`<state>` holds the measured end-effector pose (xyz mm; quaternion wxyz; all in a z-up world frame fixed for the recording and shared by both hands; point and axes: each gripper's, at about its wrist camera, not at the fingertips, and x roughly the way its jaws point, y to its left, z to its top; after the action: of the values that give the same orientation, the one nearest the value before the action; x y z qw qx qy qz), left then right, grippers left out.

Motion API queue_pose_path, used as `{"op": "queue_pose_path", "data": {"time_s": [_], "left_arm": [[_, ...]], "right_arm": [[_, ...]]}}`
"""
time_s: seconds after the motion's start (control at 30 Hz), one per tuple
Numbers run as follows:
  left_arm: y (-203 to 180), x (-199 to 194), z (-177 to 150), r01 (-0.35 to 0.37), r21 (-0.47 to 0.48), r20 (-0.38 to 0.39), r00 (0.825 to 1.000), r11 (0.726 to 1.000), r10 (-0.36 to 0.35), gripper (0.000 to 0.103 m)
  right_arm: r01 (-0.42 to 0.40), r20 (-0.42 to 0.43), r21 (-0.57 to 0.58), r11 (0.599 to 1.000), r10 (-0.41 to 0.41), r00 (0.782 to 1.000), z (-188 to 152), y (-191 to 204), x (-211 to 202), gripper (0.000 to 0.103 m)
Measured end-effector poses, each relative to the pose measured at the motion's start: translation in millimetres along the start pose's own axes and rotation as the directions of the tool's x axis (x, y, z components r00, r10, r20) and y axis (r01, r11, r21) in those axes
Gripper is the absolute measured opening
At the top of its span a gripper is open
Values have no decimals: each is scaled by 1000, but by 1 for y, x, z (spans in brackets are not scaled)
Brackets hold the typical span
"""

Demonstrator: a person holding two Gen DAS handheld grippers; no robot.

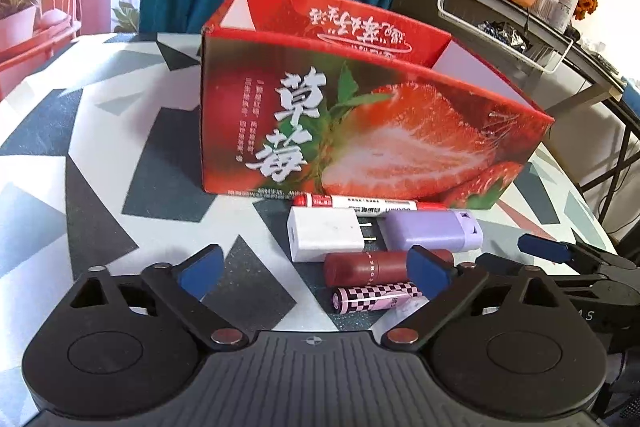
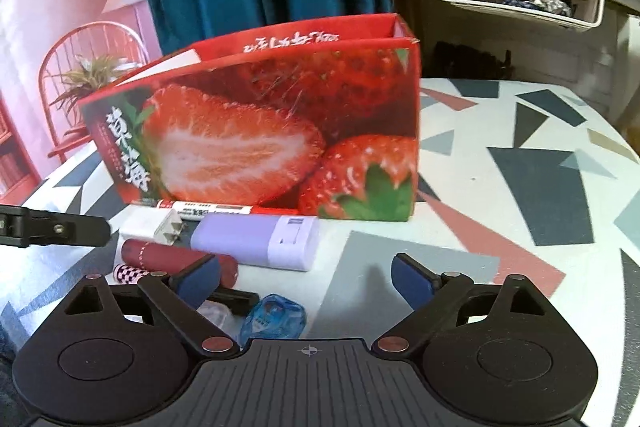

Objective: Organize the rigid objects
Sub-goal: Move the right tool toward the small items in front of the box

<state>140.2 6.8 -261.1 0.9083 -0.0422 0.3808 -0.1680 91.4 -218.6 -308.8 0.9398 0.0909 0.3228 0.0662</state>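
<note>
Container: the open-topped red cardboard box printed with strawberries (image 1: 360, 131) stood on the patterned table (image 1: 80, 155), its long printed side facing you; nothing could be seen inside it from either wrist view
Row nearest the box: the red-capped white marker pen (image 1: 360, 203) lay just beside the foot of the box, along it
Second row: the white plug-in charger block (image 1: 324, 235) lay with its two prongs pointing at the lilac plastic case (image 1: 432, 229), the two nearly touching
Third row: the dark red cylindrical tube (image 1: 360, 269) lay near the pink-and-black chequered battery (image 1: 372, 301), side by side
Loose extras: the right wrist view showed a small blue translucent piece (image 2: 276, 317) and a clear item beside it, too blurred to name
Left gripper (image 1: 316, 275): your jaws stood wide with nothing held; the tube and battery lay just inside the right-hand pad
Right gripper (image 2: 308, 279): wide too, nothing held, bare table between the pads, the lilac case just ahead
Advice, as judged: you needed to centre each claw on one item only, close across the short width, and lift clear of the box wall before dropping in
Risk, as judged: the round tube and battery looked likely to roll if nudged
</note>
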Motion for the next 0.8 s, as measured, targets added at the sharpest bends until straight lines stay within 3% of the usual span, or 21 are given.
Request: {"op": "queue_pose_path", "data": {"time_s": [0.43, 0.57, 0.8], "left_arm": [[-3, -1, -3, 55, -10, -24, 998, 998, -55, 90], [0, -4, -3, 70, -25, -20, 997, 997, -70, 85], [-3, -1, -5, 91, -14, -33, 995, 996, -91, 79]], "right_arm": [[-20, -14, -12, 1000, 20, 1000, 0, 4, -6, 89], [-31, -25, -7, 1000, 30, 999, -1, 5, -8, 82], [-42, -39, -12, 999, 41, 998, -1, 7, -7, 79]]}}
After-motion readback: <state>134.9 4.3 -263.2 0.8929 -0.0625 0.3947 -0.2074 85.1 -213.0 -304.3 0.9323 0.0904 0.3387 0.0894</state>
